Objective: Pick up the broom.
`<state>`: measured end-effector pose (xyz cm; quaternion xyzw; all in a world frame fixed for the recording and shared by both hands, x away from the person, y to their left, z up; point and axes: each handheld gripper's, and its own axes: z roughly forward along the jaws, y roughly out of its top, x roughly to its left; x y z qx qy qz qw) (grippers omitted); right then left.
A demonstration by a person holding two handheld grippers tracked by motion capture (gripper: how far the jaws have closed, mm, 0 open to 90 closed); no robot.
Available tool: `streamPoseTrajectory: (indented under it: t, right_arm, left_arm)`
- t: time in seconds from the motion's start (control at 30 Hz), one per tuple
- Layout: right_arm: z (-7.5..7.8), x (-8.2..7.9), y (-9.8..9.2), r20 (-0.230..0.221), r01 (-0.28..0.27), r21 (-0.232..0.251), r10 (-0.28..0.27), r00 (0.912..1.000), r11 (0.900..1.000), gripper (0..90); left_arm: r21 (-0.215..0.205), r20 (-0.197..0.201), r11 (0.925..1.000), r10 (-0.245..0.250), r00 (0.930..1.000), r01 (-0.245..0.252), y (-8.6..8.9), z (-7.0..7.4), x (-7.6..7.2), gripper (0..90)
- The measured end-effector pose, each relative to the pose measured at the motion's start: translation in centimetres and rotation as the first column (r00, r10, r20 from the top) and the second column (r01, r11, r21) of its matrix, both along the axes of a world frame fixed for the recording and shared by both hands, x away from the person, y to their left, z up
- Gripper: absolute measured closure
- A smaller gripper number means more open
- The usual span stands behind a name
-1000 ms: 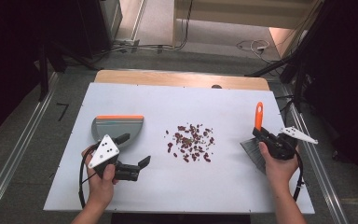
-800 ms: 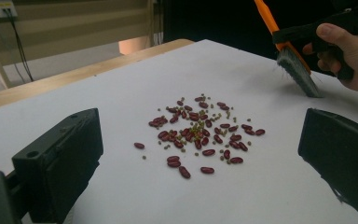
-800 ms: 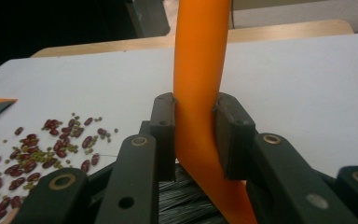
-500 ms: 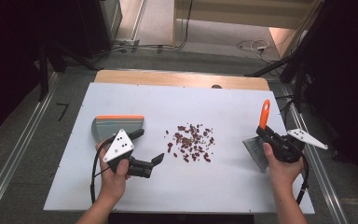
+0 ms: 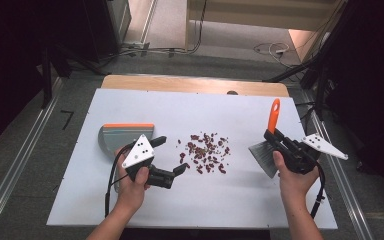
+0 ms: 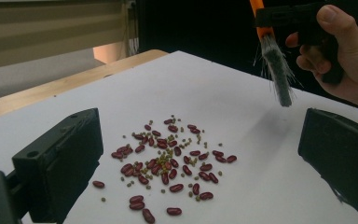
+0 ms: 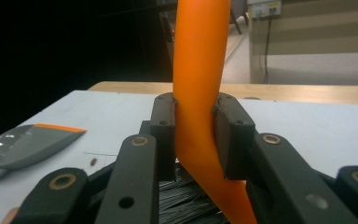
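A scatter of red beans and small green ones (image 5: 206, 152) (image 6: 168, 161) lies mid-table. My right gripper (image 5: 276, 138) (image 7: 195, 133) is shut on the orange handle (image 7: 200, 70) of a brush (image 5: 266, 145), whose grey bristles (image 6: 279, 77) hang just right of the pile, lifted off the table. A grey dustpan with an orange rim (image 5: 122, 136) (image 7: 25, 144) lies at the left. My left gripper (image 5: 170, 157) (image 6: 196, 177) stands open and empty, right in front of the dustpan, jaws pointing at the beans from the left.
The white table top (image 5: 205, 107) has a wooden strip (image 5: 195, 84) along its far edge. Cables (image 5: 272, 49) lie on the floor beyond. Metal rails (image 5: 15, 170) run along both sides.
My left gripper has moved right and forward, from beside the dustpan toward the beans. The right gripper has shifted slightly with the brush.
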<state>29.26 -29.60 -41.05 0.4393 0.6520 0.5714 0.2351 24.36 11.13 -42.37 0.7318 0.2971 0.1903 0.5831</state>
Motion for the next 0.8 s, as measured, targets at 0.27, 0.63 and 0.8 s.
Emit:
streamPoseTrajectory:
  t: [0.27,0.63,0.8]
  right_arm:
    - [1.2,-0.1,3.3,0.035,-0.066,0.009,0.066,0.9973,0.998,69.3]
    - [2.2,-0.1,7.4,0.071,-0.164,0.008,0.163,0.9841,0.987,69.3]
    - [2.3,-0.4,8.7,0.079,-0.190,0.007,0.189,0.9787,0.982,69.3]
  left_arm:
    - [-0.029,-0.022,0.9984,-0.050,0.9985,0.049,-0.9,0.2,0.5,0.0]
    - [-0.060,-0.059,0.9956,-0.075,0.9954,0.071,-3.2,0.5,1.3,1.6]
    - [-0.076,-0.098,0.9945,-0.080,0.9920,0.073,-4.3,0.3,1.4,5.6]
